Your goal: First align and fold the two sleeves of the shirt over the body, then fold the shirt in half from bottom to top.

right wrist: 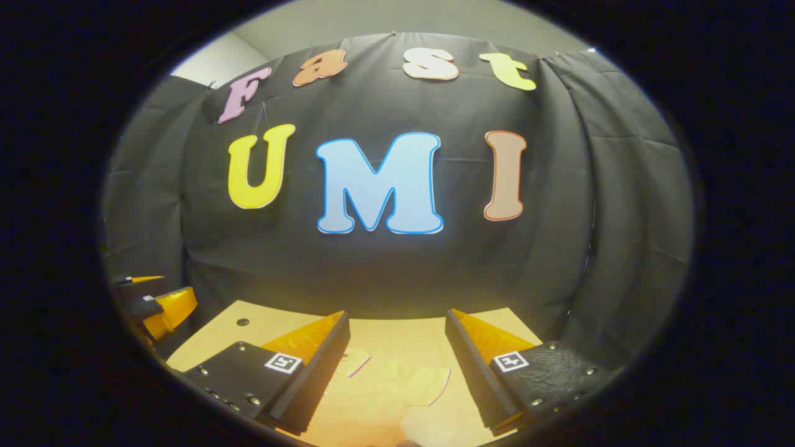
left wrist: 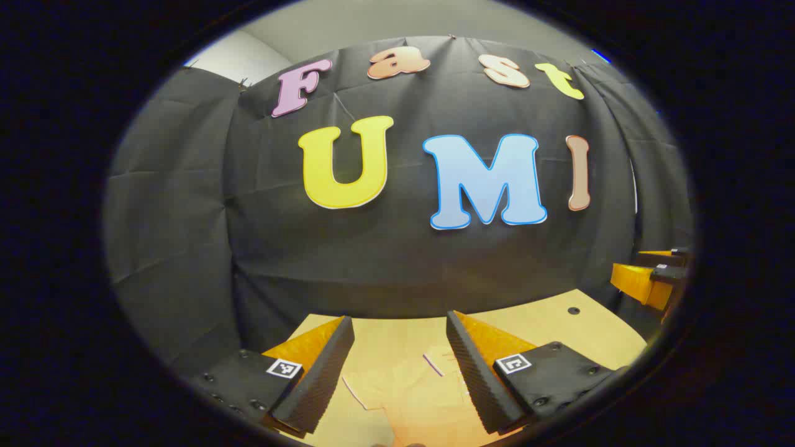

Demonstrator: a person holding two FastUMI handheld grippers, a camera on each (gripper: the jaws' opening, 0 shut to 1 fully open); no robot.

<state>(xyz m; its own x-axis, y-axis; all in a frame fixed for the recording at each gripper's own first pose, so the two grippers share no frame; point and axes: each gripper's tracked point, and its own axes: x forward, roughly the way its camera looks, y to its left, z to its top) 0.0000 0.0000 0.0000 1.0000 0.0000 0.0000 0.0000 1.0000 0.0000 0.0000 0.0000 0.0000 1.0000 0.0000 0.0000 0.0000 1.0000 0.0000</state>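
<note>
A pale peach shirt [left wrist: 410, 397] lies flat on the tan table [left wrist: 546, 323], low in the left gripper view between my left fingers. My left gripper [left wrist: 397, 320] hovers above it, open, with nothing held. The right gripper view shows the same shirt [right wrist: 385, 391] with a sleeve [right wrist: 428, 382] and thin pink trim. My right gripper [right wrist: 397, 315] is open too, above the cloth and apart from it. Each gripper appears at the edge of the other's view: the right gripper [left wrist: 652, 276] at far right, the left gripper [right wrist: 155, 304] at far left.
The table [right wrist: 397, 335] ends at the black cloth wall just beyond the shirt. A small dark hole [left wrist: 573, 310] marks the tabletop near one far corner, and the same hole [right wrist: 242, 322] shows beside my right gripper's left finger.
</note>
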